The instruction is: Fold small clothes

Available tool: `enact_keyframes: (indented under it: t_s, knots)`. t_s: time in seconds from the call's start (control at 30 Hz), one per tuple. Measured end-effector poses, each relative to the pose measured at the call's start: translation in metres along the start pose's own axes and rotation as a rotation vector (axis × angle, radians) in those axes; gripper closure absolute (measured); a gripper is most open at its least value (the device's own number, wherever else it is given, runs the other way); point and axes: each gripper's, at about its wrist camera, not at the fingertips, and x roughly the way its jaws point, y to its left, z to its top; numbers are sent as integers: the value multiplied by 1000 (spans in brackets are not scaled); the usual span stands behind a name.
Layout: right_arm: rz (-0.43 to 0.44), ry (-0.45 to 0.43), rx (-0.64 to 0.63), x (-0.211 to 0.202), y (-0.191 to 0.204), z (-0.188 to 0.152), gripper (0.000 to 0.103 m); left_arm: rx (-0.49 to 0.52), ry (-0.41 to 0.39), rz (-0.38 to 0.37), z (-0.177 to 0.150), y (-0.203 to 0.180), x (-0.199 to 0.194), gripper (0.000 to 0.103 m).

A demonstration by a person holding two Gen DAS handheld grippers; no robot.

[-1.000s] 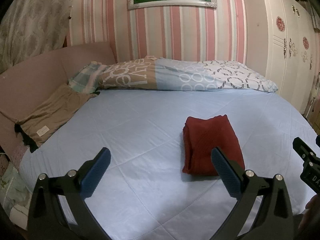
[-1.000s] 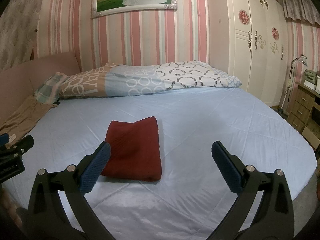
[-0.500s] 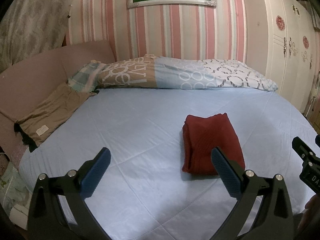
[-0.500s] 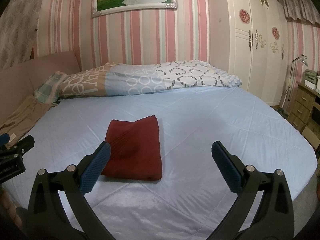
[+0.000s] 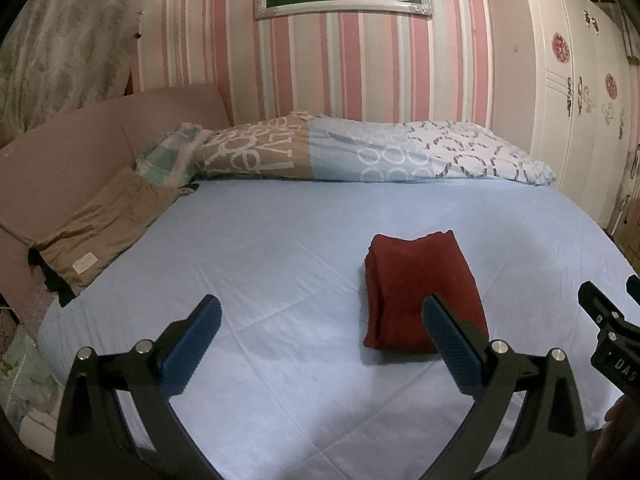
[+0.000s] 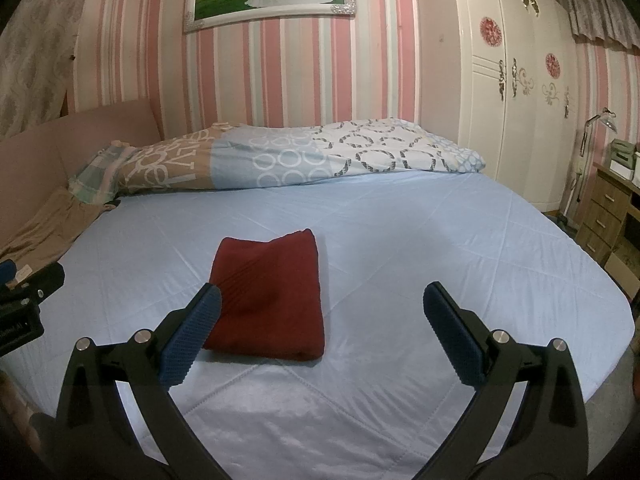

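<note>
A dark red garment (image 5: 420,288) (image 6: 268,300) lies folded into a neat rectangle on the light blue bed sheet (image 5: 280,248) (image 6: 420,248). My left gripper (image 5: 322,328) hovers open above the sheet, to the left of the garment, with nothing between its blue pads. Its right pad overlaps the garment's near right corner in the view. My right gripper (image 6: 322,324) is open too and holds nothing, with the garment just beyond its left pad. Each gripper's body shows at the edge of the other's view, the right gripper (image 5: 612,344) and the left gripper (image 6: 24,304).
A rolled patterned quilt (image 5: 360,152) (image 6: 280,156) lies along the head of the bed. Brown clothing (image 5: 100,224) (image 6: 44,228) rests at the left by the pink headboard (image 5: 60,168). A white wardrobe (image 6: 520,100) and wooden drawers (image 6: 612,216) stand to the right.
The views have shifted only very slightly. The red garment lies where it was and both grippers stay open.
</note>
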Motion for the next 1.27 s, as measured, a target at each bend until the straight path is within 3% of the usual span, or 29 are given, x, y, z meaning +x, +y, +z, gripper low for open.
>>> enact_keyframes:
  t_s: [0.8, 1.27]
  knots:
    - [0, -7, -4, 5, -3, 2, 3, -7, -12, 21, 7, -3, -2, 2]
    - [1, -3, -1, 7, -3, -1, 3, -14, 23, 13, 10, -3, -3, 2]
